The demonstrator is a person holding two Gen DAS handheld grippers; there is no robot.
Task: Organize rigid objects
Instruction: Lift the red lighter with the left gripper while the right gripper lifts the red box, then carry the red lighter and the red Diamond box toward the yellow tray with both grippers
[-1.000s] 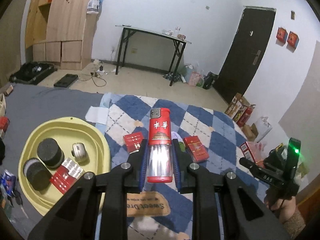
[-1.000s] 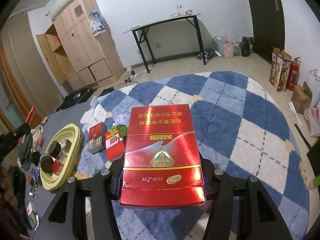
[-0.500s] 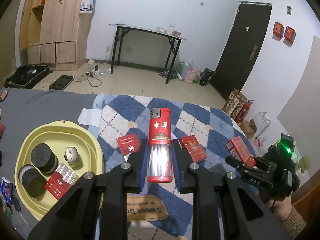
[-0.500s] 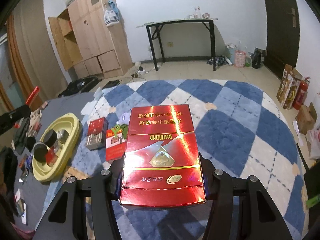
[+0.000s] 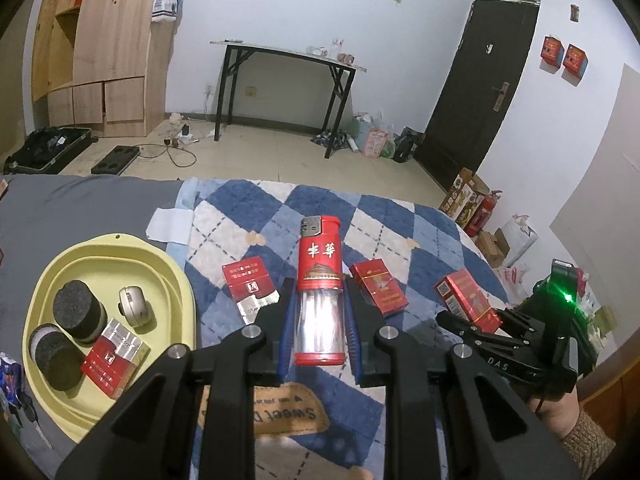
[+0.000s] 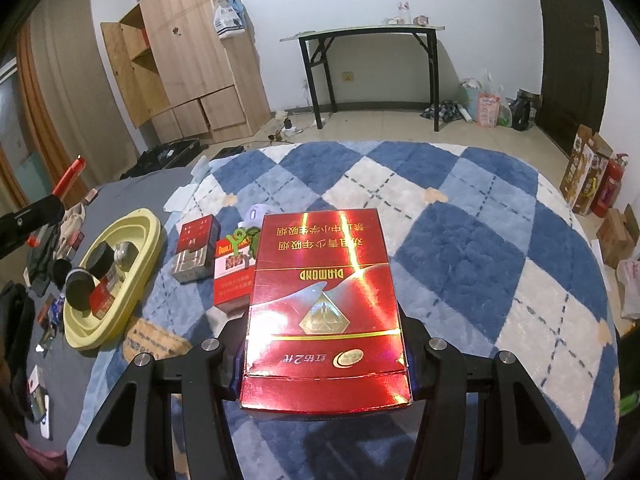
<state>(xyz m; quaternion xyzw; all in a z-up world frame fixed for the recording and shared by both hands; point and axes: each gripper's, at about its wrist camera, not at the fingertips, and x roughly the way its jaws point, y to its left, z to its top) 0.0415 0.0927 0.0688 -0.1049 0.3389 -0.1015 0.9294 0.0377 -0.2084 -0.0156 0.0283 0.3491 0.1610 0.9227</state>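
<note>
My left gripper (image 5: 319, 300) is shut on a big red lighter (image 5: 319, 276) with a clear lower half, held above the blue checked rug. My right gripper (image 6: 326, 364) is shut on a red Diamond cigarette pack (image 6: 324, 304); it also shows in the left wrist view (image 5: 466, 300), to the right. A yellow tray (image 5: 176, 280) at the left holds two black foam discs, a small silver object and a red pack (image 5: 114, 360). Two red packs (image 5: 250, 284) (image 5: 378, 288) lie on the rug beside the lighter.
The rug (image 6: 460, 248) lies on a grey surface (image 5: 80, 204). A tan label (image 5: 280, 404) sits at its near edge. Small clutter lies left of the tray (image 6: 48, 312). Beyond are a black table (image 5: 288, 56), wooden cabinet (image 5: 100, 40) and dark door (image 5: 492, 80).
Both grippers have risen and tilted up a little, keeping their holds. The right gripper with its pack has moved left, closer to the lighter.
</note>
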